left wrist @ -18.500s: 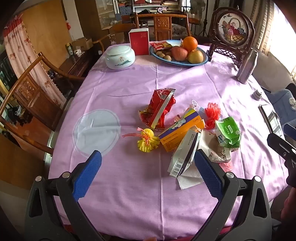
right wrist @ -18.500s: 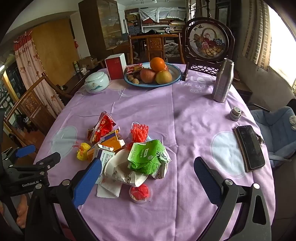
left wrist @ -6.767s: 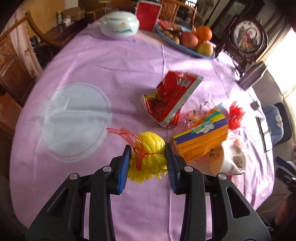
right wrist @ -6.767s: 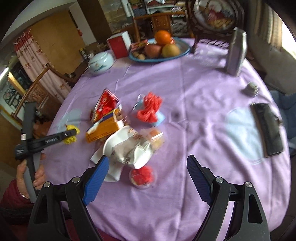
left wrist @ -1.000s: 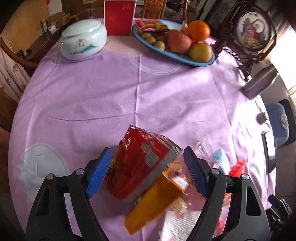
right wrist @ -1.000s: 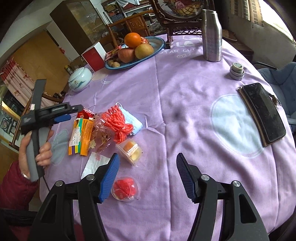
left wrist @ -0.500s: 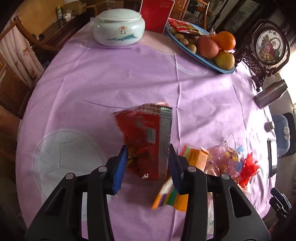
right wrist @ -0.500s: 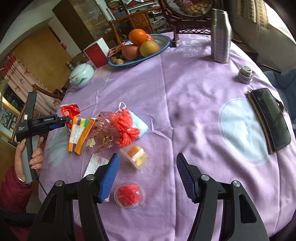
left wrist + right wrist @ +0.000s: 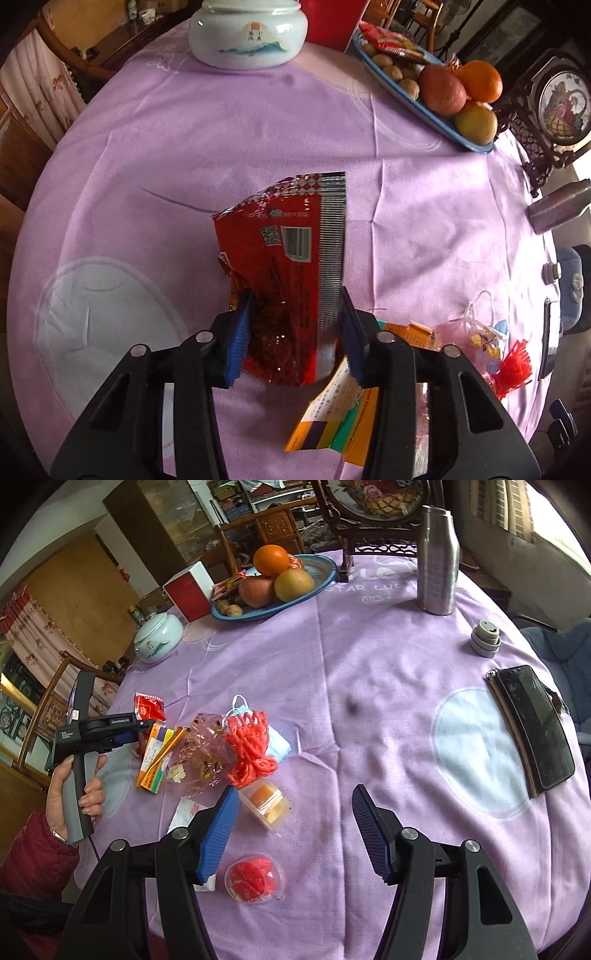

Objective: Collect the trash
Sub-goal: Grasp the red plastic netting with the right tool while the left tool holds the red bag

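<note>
My left gripper (image 9: 295, 328) is shut on a red foil snack bag (image 9: 291, 266) and holds it upright above the purple tablecloth (image 9: 184, 147). The bag also shows in the right wrist view (image 9: 147, 709). An orange box (image 9: 332, 417) lies just right of it. My right gripper (image 9: 291, 830) is open and empty above the cloth. Near its left finger lie a clear cup with orange jelly (image 9: 264, 805) and a cup with red filling (image 9: 253, 882). A red net (image 9: 249, 746), a face mask (image 9: 277, 742), a pink wrapper (image 9: 203, 753) and a white tissue (image 9: 184, 812) lie further left.
A blue fruit plate (image 9: 314, 579), a red box (image 9: 188, 590) and a white jar (image 9: 247, 33) stand at the far side. A steel flask (image 9: 436, 561), its cap (image 9: 485, 638) and a phone (image 9: 535, 727) lie on the right. Wooden chairs (image 9: 55, 74) surround the table.
My left gripper closed on the red snack bag and lifted it upright off the cloth. My right gripper stayed open and drifted slightly nearer the jelly cups.
</note>
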`<state>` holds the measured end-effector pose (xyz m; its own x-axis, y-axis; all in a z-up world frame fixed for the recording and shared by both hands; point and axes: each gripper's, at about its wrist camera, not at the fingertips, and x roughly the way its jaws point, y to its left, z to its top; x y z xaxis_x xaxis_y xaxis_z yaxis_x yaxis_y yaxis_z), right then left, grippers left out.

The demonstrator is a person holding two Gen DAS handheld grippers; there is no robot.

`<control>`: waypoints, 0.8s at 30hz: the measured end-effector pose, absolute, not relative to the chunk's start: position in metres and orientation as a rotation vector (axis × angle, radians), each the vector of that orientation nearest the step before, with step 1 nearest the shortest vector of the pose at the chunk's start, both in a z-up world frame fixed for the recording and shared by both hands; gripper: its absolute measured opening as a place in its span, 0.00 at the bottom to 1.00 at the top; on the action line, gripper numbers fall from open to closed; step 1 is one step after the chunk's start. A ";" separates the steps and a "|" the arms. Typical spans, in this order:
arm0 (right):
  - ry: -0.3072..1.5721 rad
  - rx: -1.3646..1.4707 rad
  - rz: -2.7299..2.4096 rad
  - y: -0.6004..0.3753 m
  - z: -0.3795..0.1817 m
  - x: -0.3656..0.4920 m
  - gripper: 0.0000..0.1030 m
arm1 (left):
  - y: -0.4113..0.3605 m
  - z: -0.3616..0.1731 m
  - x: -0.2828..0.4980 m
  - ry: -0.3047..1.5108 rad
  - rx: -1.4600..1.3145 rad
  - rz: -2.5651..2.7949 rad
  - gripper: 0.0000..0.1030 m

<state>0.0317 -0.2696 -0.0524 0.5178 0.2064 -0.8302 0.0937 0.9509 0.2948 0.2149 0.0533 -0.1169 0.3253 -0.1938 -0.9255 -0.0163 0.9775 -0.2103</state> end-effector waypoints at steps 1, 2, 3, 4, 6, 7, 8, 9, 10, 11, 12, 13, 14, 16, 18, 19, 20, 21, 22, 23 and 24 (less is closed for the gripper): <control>1.028 0.311 0.069 -0.268 -0.053 0.035 0.61 | 0.054 -0.115 0.214 1.229 -0.194 -0.127 0.27; 1.025 0.302 0.073 -0.266 -0.053 0.039 0.61 | 0.054 -0.111 0.212 1.222 -0.193 -0.137 0.21; 1.022 0.295 0.080 -0.263 -0.053 0.043 0.61 | 0.053 -0.107 0.210 1.212 -0.192 -0.146 0.19; 1.018 0.285 0.092 -0.260 -0.052 0.048 0.61 | 0.053 -0.098 0.206 1.190 -0.190 -0.158 0.19; 1.017 0.264 0.110 -0.252 -0.052 0.058 0.60 | 0.053 -0.086 0.200 1.160 -0.188 -0.170 0.18; 1.018 0.257 0.121 -0.249 -0.053 0.063 0.60 | 0.054 -0.075 0.193 1.137 -0.198 -0.182 0.18; 1.021 0.248 0.142 -0.245 -0.054 0.069 0.60 | 0.056 -0.067 0.189 1.123 -0.207 -0.190 0.18; 1.028 0.241 0.158 -0.240 -0.057 0.074 0.60 | 0.057 -0.062 0.186 1.112 -0.213 -0.195 0.18; 1.037 0.237 0.176 -0.236 -0.060 0.079 0.60 | 0.058 -0.053 0.180 1.093 -0.217 -0.199 0.18; 1.044 0.236 0.190 -0.233 -0.062 0.083 0.60 | 0.059 -0.045 0.174 1.078 -0.220 -0.202 0.18; 1.056 0.236 0.203 -0.230 -0.066 0.087 0.60 | 0.060 -0.040 0.170 1.069 -0.223 -0.206 0.18; 1.070 0.242 0.218 -0.226 -0.071 0.093 0.60 | 0.061 -0.034 0.164 1.057 -0.222 -0.209 0.18; 1.080 0.248 0.229 -0.225 -0.075 0.097 0.58 | 0.061 -0.028 0.158 1.045 -0.218 -0.204 0.18; 1.106 0.244 0.247 -0.222 -0.083 0.106 0.50 | 0.064 -0.018 0.148 1.029 -0.219 -0.194 0.18; 1.120 0.243 0.256 -0.220 -0.088 0.110 0.37 | 0.068 -0.013 0.137 1.016 -0.224 -0.174 0.18; 1.128 0.244 0.263 -0.220 -0.091 0.113 0.32 | 0.069 -0.012 0.134 1.012 -0.226 -0.165 0.18; 1.135 0.248 0.267 -0.221 -0.093 0.114 0.19 | 0.071 -0.011 0.130 1.011 -0.229 -0.154 0.18; 1.136 0.258 0.272 -0.223 -0.094 0.114 0.18 | 0.074 -0.011 0.124 1.014 -0.235 -0.141 0.18; 1.127 0.267 0.277 -0.225 -0.093 0.113 0.17 | 0.076 -0.011 0.119 1.016 -0.238 -0.132 0.18; 1.117 0.269 0.280 -0.226 -0.090 0.111 0.16 | 0.077 -0.012 0.114 1.019 -0.241 -0.123 0.18; 1.105 0.267 0.282 -0.228 -0.087 0.108 0.15 | 0.078 -0.013 0.108 1.024 -0.249 -0.113 0.18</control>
<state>0.1081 -0.2278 -0.0865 0.4211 0.3535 -0.8353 -0.0907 0.9327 0.3490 0.1084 0.0781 -0.0130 0.5174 -0.2086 -0.8299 -0.0229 0.9661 -0.2571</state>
